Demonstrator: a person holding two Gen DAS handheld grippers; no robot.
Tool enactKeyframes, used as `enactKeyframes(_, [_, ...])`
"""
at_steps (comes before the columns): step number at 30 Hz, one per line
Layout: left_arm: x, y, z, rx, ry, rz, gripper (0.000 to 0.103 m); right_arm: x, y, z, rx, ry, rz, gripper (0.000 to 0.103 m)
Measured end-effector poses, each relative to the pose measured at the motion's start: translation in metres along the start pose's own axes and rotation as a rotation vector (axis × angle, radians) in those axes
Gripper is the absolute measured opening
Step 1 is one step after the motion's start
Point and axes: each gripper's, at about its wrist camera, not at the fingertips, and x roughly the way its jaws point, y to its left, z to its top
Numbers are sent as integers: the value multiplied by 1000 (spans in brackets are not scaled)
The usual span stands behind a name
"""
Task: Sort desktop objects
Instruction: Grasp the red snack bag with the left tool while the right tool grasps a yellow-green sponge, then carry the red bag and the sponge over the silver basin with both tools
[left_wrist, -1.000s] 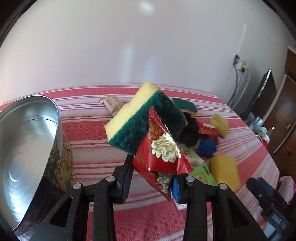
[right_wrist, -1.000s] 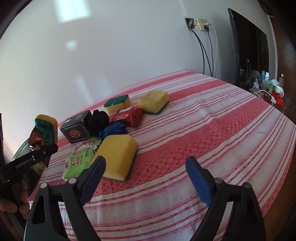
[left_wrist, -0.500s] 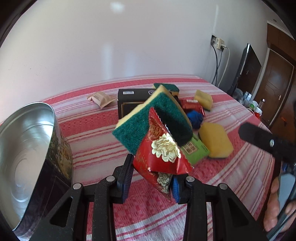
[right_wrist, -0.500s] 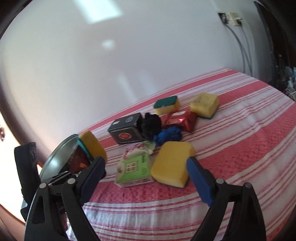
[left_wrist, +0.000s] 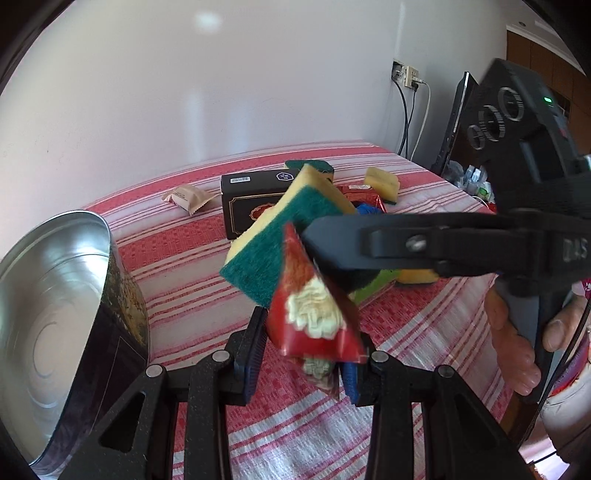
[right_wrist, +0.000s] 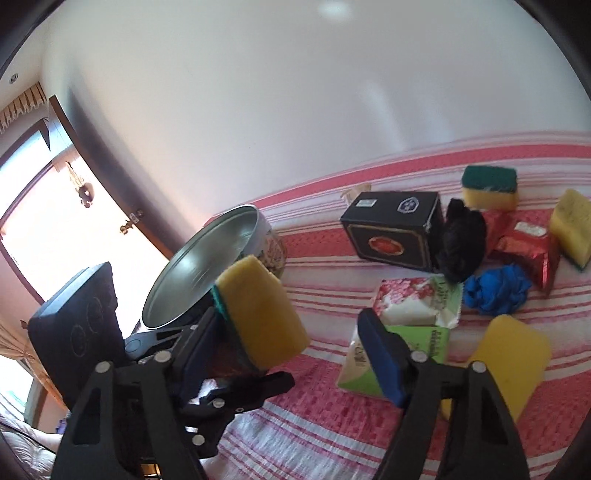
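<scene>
My left gripper (left_wrist: 303, 356) is shut on a red snack packet (left_wrist: 314, 325) and a yellow sponge with a green scouring side (left_wrist: 273, 251), both held up above the red striped tablecloth (left_wrist: 207, 258). One finger (left_wrist: 369, 243) of my right gripper reaches across from the right, alongside the sponge. In the right wrist view the sponge's yellow face (right_wrist: 262, 314) sits between the jaws of my right gripper (right_wrist: 290, 332), which are closing. The left pad is close to the sponge and the right pad (right_wrist: 384, 354) stands apart from it.
An open round metal tin (right_wrist: 207, 266) stands left of the grippers. Further back lie a black box (right_wrist: 395, 229), black cloth (right_wrist: 461, 240), blue cloth (right_wrist: 495, 288), red packets (right_wrist: 524, 247), green packets (right_wrist: 417, 343), other sponges (right_wrist: 509, 354) and a brown wrapper (left_wrist: 188, 195).
My right gripper has swung left from the pile to the sponge held by my left gripper, and its jaws have narrowed. The left gripper kept its grip and rolled a little.
</scene>
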Motion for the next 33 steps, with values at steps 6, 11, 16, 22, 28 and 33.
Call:
enactKeyframes(6, [-7, 8, 0, -22, -15, 2, 38, 10, 3, -5, 31, 31, -6, 28])
enactKeyframes(11, [-10, 11, -3, -22, -13, 35, 38, -12, 4, -5, 72, -52, -54, 28])
enactKeyframes(16, [-7, 18, -12, -53, 31, 29, 42, -30, 9, -7, 48, -117, -130, 28])
enactKeyframes(22, [-15, 14, -20, -61, 54, -2, 80, -41, 20, -20, -12, -155, -224, 28])
enactKeyframes(28, [10, 16, -24, -119, 111, 22, 78, -56, 23, -27, 5, -185, -205, 28])
enactKeyframes(33, [18, 6, -21, -88, 106, 16, 40, -47, 26, -29, 0, -188, -226, 28])
